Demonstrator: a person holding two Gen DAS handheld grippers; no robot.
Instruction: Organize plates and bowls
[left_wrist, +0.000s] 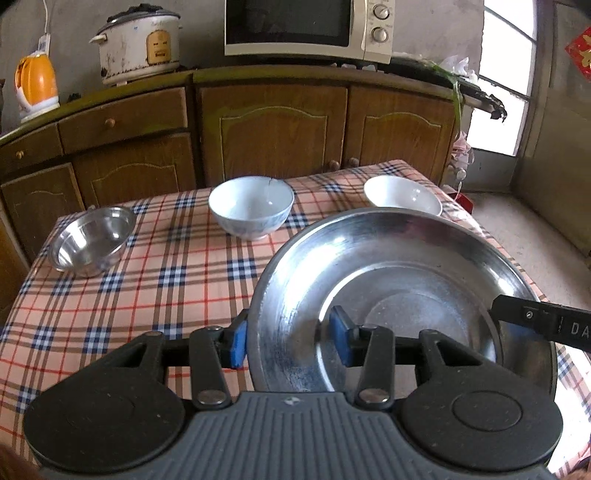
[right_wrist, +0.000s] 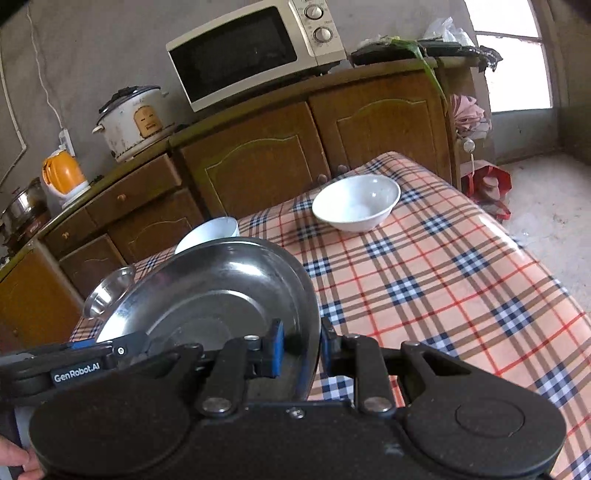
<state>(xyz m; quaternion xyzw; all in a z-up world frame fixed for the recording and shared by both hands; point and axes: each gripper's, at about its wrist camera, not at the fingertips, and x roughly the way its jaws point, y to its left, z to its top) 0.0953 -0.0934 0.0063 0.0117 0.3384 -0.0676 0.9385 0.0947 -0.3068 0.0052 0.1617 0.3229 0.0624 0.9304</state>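
Observation:
A wide steel plate (left_wrist: 399, 266) hangs tilted above the checked tablecloth (left_wrist: 166, 288), held from both sides. My left gripper (left_wrist: 288, 341) is shut on its left rim, one blue pad outside and one inside. My right gripper (right_wrist: 303, 347) is shut on the plate (right_wrist: 207, 291) at its right rim. On the cloth behind stand a small steel bowl (left_wrist: 92, 240), a pale blue bowl (left_wrist: 251, 206) and a white bowl (left_wrist: 402, 194). In the right wrist view the white bowl (right_wrist: 356, 201) is in full sight, while the plate half hides the blue bowl (right_wrist: 210, 232) and the steel bowl (right_wrist: 107, 291).
Behind the table runs a wooden cabinet (left_wrist: 273, 125) carrying a microwave (left_wrist: 306, 26), a rice cooker (left_wrist: 136, 44) and an orange kettle (left_wrist: 35, 85). A red bag (right_wrist: 487, 184) sits on the floor past the table's far right corner. Bare floor lies to the right.

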